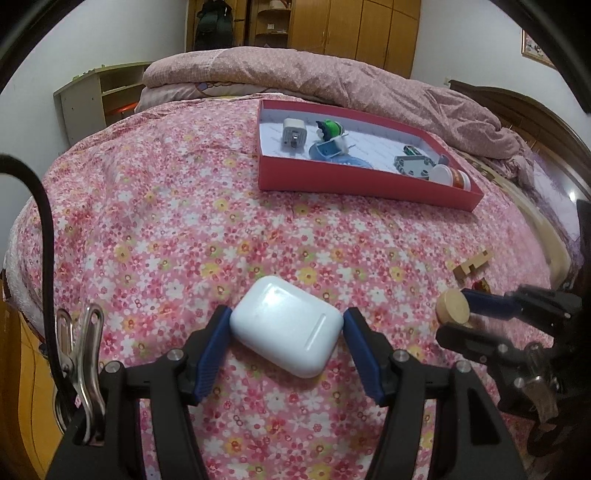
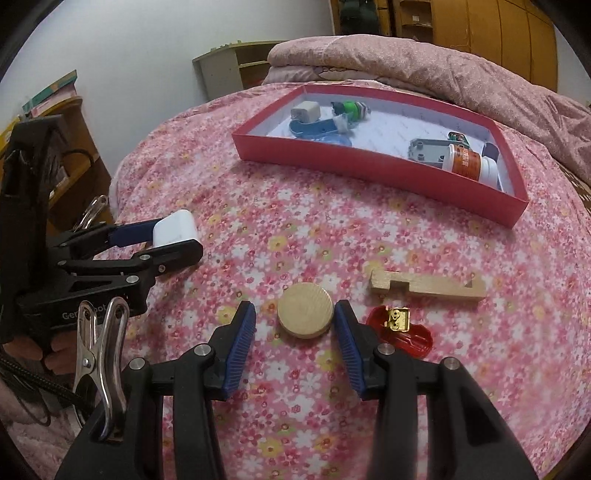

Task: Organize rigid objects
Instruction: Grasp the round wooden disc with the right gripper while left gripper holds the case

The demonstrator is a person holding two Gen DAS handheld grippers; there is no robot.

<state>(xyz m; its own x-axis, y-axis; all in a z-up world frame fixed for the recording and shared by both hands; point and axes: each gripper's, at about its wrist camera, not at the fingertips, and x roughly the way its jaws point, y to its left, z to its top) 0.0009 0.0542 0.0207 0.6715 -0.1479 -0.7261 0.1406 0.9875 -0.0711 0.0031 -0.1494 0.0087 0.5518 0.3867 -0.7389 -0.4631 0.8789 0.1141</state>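
A bed (image 1: pixel 147 221) with a pink floral sheet fills the frame. A rumpled pink quilt (image 1: pixel 332 74) lies along the top, wooden wardrobes (image 1: pixel 354 26) behind

Open bedspread (image 2: pixel 295 236): bare up to the red tray's (image 2: pixel 369 173) near wall.
Obstacles: wooden block (image 2: pixel 428 286), red piece (image 2: pixel 400 328), seemingly near the bed's right edge.

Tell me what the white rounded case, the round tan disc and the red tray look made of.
White rounded case: likely hard glossy plastic; light glints off its smooth shell.
Round tan disc: appears to be unfinished wood; matte, pale, with faint ring lines on its face.
Red tray: probably matte cardboard; thin, straight walls with crisp folded corners, white inside.
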